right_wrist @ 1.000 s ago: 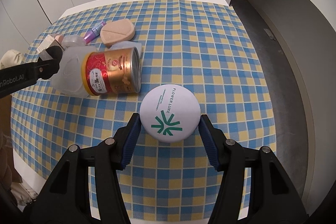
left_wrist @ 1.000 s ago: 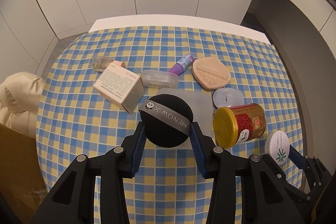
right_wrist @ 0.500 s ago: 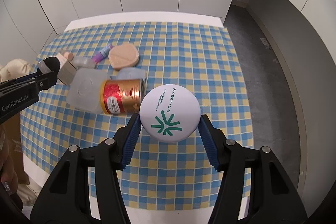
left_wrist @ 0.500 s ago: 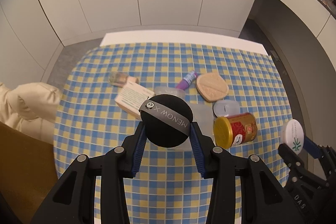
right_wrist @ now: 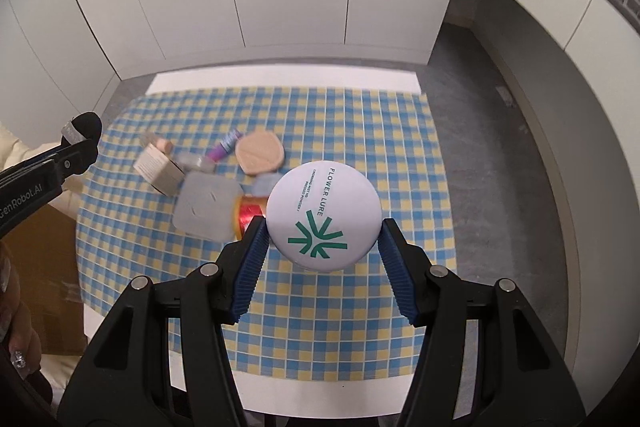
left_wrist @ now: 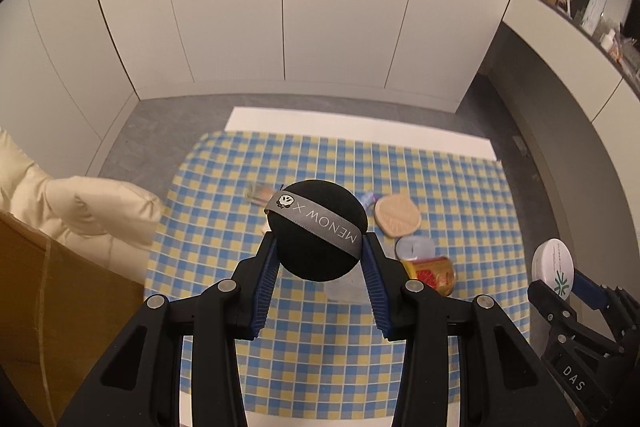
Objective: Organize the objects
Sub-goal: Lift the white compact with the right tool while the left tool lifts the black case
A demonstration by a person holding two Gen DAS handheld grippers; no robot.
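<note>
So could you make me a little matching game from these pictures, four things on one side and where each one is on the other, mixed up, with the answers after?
Things:
1. black puff
2. white compact
3. red and gold can
4. peach puff

Places:
A. lying on its side on the checked cloth
B. gripped in the left tongs, up off the table
C. lying flat on the cloth beside a purple tube
D. gripped in the right tongs, up off the table

Pairs: 1-B, 2-D, 3-A, 4-C
</note>
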